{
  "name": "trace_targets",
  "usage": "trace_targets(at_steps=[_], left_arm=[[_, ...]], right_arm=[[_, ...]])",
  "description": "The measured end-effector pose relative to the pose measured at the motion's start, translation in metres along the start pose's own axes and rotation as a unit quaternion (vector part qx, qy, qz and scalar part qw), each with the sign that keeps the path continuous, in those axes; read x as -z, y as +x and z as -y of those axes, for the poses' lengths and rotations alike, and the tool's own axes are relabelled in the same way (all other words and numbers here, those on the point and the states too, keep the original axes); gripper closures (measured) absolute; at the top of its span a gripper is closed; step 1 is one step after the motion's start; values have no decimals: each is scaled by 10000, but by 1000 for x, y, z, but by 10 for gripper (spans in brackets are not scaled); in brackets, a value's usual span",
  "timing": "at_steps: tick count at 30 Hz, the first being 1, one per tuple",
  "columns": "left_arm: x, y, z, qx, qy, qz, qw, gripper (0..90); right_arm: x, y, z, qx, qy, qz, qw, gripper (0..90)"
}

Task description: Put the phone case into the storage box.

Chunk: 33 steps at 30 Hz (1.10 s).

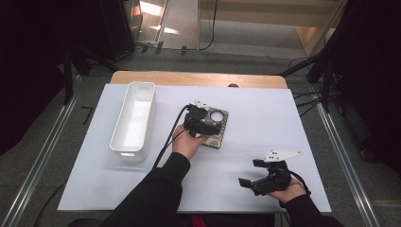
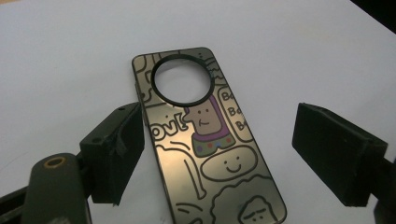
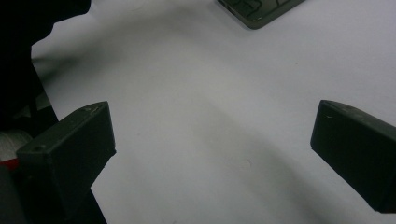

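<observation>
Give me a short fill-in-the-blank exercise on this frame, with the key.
1. The phone case lying on the table has a round ____ near one end.
2. The left gripper has its jaws ____ on either side of the phone case.
3. The long white bin sits to the ____ of the phone case in the high view.
4. The right gripper holds ____.

Missing words: hole; open; left; nothing

A cartoon-printed phone case [image 2: 210, 144] with a round camera hole is seen lying flat on the white bench [image 2: 70, 60] between the spread jaws of the left tool [image 2: 217, 156], nearer the left jaw.
</observation>
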<state>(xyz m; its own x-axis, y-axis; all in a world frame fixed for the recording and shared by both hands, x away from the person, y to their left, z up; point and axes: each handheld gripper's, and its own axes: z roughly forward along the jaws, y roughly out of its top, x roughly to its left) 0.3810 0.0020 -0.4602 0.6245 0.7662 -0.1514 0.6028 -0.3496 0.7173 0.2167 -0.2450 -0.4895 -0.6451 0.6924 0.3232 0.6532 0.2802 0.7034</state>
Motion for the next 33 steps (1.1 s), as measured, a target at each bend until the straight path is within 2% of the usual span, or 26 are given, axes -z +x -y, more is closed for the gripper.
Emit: trace_targets(at_steps=[2, 5, 7, 9, 11, 14, 18, 20, 26, 33], left_arm=[[-3, -2, -2, -20, 42, -14, 10000, 136], [-7, -5, -5, -63, 58, -32, 10000, 135], [-12, -6, -7, -62, 156, -156, 9997, 121], [-13, -6, -7, -87, 182, -153, 9997, 101], [-14, -6, -7, 15, 140, -107, 9998, 96], [-17, -5, -8, 66, 191, -58, 9998, 0], [-20, -5, -10, 168, 186, -123, 9996, 0], [-22, -5, -11, 198, 213, -57, 9996, 0], [-27, -9, -16, 161, 228, -231, 9993, 0], [-32, -10, -17, 330, 174, -311, 9988, 0]], right_arm=[[0, 0, 0, -9, -2, -3, 10000, 0], [0, 0, 0, -19, -2, -8, 10000, 0], [0, 0, 0, -25, -4, -12, 10000, 0], [0, -1, 0, -25, -4, -11, 10000, 0], [1, -1, 0, -15, -11, -8, 10000, 0], [1, -1, 0, -13, -11, -14, 10000, 0], [1, -1, 0, -15, -13, -16, 10000, 0], [1, -1, 0, -16, -15, -18, 10000, 0], [1, -1, 0, -17, -11, -27, 10000, 0], [1, -1, 0, -22, -20, -22, 10000, 0]])
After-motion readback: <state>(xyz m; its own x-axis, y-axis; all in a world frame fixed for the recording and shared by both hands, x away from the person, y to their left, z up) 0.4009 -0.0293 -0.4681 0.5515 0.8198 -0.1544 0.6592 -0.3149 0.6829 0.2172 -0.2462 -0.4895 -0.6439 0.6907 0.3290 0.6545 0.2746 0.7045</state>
